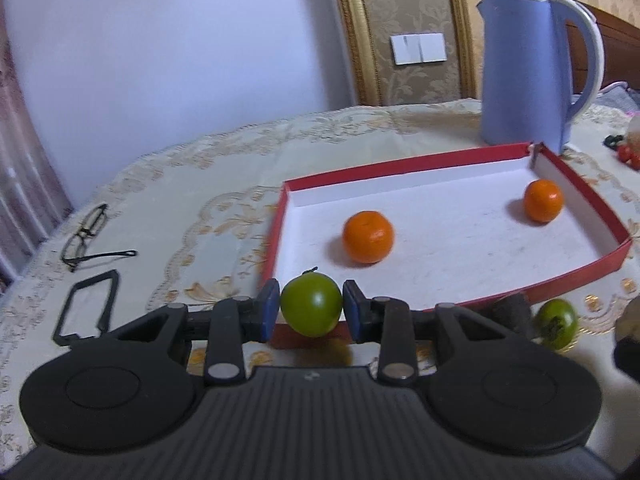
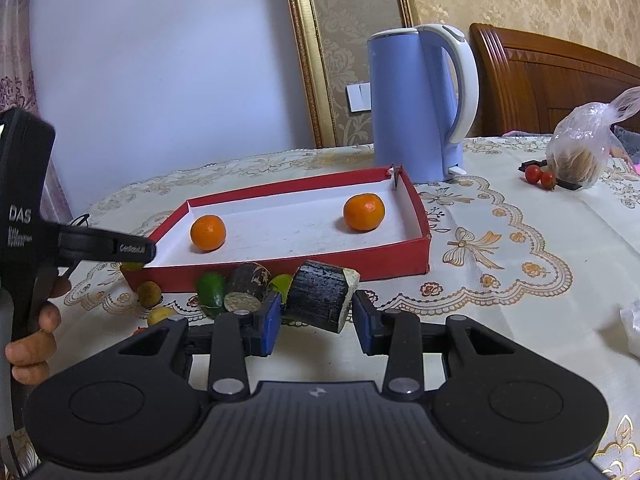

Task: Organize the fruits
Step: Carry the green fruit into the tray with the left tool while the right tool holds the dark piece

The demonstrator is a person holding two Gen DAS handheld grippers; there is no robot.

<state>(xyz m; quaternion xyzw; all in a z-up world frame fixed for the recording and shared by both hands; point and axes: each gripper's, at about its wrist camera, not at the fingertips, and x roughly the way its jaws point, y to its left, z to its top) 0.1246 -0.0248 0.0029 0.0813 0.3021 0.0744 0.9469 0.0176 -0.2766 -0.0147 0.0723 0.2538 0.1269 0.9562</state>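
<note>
So the setting is a desk [image 2: 500,248] with a cream cloth patterned in gold, set against a pale wall and some gold wallpaper, a wooden headboard off to the right. A shallow red tray [image 2: 416,200] with a white floor sits mid-desk, and a blue kettle [image 2: 412,112] stands just behind its far right corner. Two oranges are already in the tray, well apart: one near the left end [image 2: 208,232] and one toward the right end [image 2: 364,212]. The left tool [image 1: 311,312] is clamped on a green fruit [image 1: 311,304], blue pads pressing both sides, and it hangs right at the tray's near left corner, about over the rim. The right tool [image 2: 318,320] is narrow too and grips a dark cane chunk [image 2: 320,296] with a pale cut end, just in front of the tray's near wall. Beside it on the cloth there's a second cane piece [image 2: 248,284], a green fruit [image 2: 212,288], and some small yellowish fruit [image 2: 150,293] further left. Over on the left of the desk lie a pair of glasses [image 1: 86,236]. On the far right there's a plastic bag [image 2: 584,144] with a couple of cherry tomatoes [image 2: 540,176] next to it. A hand [image 2: 36,336] holds the left tool's grip at the edge of the right view.
</note>
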